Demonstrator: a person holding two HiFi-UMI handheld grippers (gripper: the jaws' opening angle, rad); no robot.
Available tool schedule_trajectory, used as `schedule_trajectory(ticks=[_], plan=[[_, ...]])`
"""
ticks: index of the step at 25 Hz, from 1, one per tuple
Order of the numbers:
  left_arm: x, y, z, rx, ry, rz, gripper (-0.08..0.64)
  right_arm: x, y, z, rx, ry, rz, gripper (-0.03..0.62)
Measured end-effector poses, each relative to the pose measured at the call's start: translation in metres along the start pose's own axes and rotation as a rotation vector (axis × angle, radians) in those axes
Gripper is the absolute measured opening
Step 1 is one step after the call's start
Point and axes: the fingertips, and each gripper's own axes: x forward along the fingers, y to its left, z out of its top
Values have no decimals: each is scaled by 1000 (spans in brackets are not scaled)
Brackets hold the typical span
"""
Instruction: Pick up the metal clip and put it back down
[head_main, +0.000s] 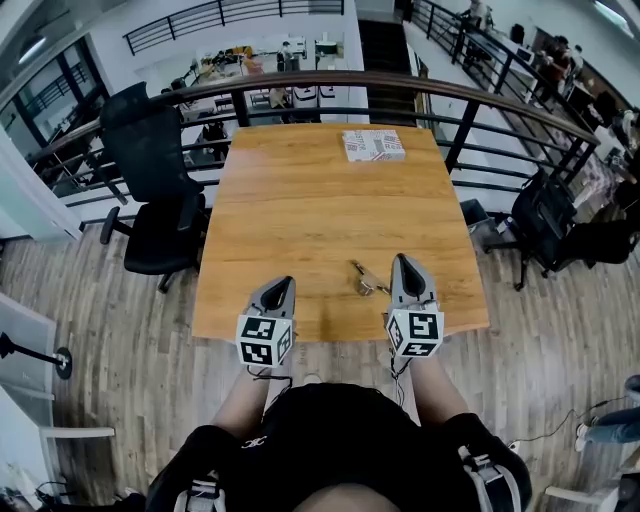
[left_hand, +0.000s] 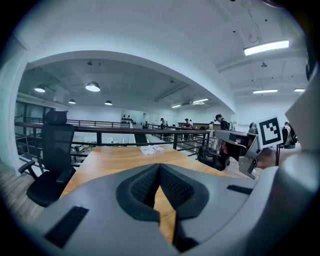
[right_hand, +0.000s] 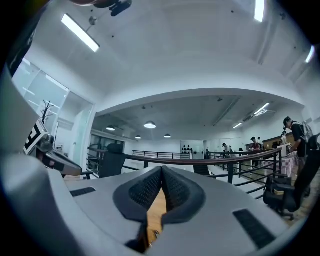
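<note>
The metal clip (head_main: 363, 280) lies on the wooden table (head_main: 300, 210) near its front edge, between my two grippers and closer to the right one. My right gripper (head_main: 405, 263) hovers just right of the clip, its jaws shut with nothing between them; in its own view the pads (right_hand: 170, 187) meet at the tip. My left gripper (head_main: 284, 285) is also shut and empty, further left over the front edge, with its pads (left_hand: 172, 186) touching. The clip does not show clearly in either gripper view.
A small white patterned box (head_main: 373, 145) sits at the table's far edge. A black office chair (head_main: 150, 170) stands left of the table, another chair (head_main: 545, 215) to the right. A dark railing (head_main: 330, 85) runs behind the table.
</note>
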Motion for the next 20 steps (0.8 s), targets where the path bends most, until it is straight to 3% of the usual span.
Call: schedule_trajectory(ticks=[20], plan=[[0, 1, -4, -6, 0, 2, 11, 4, 5, -6, -33, 18, -4, 14]])
